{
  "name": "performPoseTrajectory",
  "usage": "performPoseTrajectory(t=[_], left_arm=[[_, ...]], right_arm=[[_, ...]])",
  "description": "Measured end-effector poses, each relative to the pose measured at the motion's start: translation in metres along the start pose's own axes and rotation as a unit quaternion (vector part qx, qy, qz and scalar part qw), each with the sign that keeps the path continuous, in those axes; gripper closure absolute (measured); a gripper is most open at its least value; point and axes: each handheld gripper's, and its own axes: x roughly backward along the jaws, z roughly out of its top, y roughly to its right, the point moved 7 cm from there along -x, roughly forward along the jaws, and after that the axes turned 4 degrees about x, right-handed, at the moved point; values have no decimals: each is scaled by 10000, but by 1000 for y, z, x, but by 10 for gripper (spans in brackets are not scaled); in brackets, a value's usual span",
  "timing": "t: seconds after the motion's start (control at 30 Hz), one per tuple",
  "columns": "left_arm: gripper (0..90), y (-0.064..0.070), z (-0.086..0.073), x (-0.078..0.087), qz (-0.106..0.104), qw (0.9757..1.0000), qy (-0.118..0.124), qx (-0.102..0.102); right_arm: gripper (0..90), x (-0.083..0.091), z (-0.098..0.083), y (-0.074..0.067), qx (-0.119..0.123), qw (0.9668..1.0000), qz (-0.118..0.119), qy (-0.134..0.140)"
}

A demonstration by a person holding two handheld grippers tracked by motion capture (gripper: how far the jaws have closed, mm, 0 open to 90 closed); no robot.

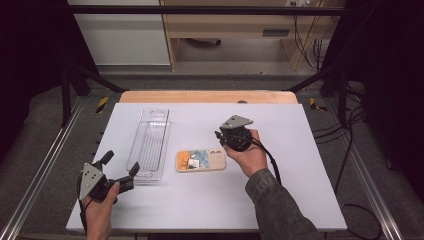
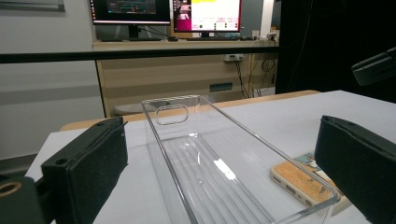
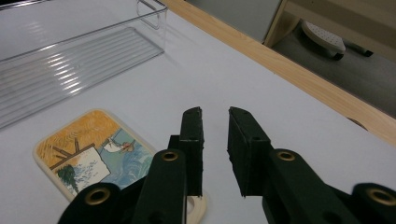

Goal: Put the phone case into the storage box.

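Observation:
A phone case [image 1: 200,161] with a painted picture lies flat near the middle of the white table [image 1: 300,190]. To its left stands a long clear plastic tray [image 1: 150,145] with nothing in it. My left gripper [image 1: 121,162] rests at the tray's near end, open wide. In the left gripper view its jaws [image 2: 224,126] flank the tray [image 2: 163,140], with the case [image 2: 299,179] to the right. My right gripper [image 1: 220,136] hovers just above and right of the case. Its jaws [image 3: 215,112] stand a narrow gap apart with nothing between them, and the case [image 3: 88,149] lies below and left of them.
A wooden strip [image 1: 207,96] edges the table's far side. Metal frame rails [image 1: 45,165] run along both sides. Cables [image 1: 350,150] trail on the floor at the right. A desk with monitors [image 2: 163,11] stands beyond the table.

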Motion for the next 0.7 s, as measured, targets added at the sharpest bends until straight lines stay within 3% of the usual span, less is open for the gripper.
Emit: performPoseTrajectory(t=[0.27, 0.4, 0.7], left_arm=[[24, 3, 0, -1, -49, 10000, -6, 6], [24, 5, 1, -2, -82, 10000, 3, 8], [24, 6, 1, -3, -93, 10000, -4, 12]], right_arm=[[853, -19, 4, -5, 102, 9999, 75, -63], [894, -28, 8, -8, 134, 9999, -30, -4], [900, -46, 8, -19, 139, 9998, 66, -117]])
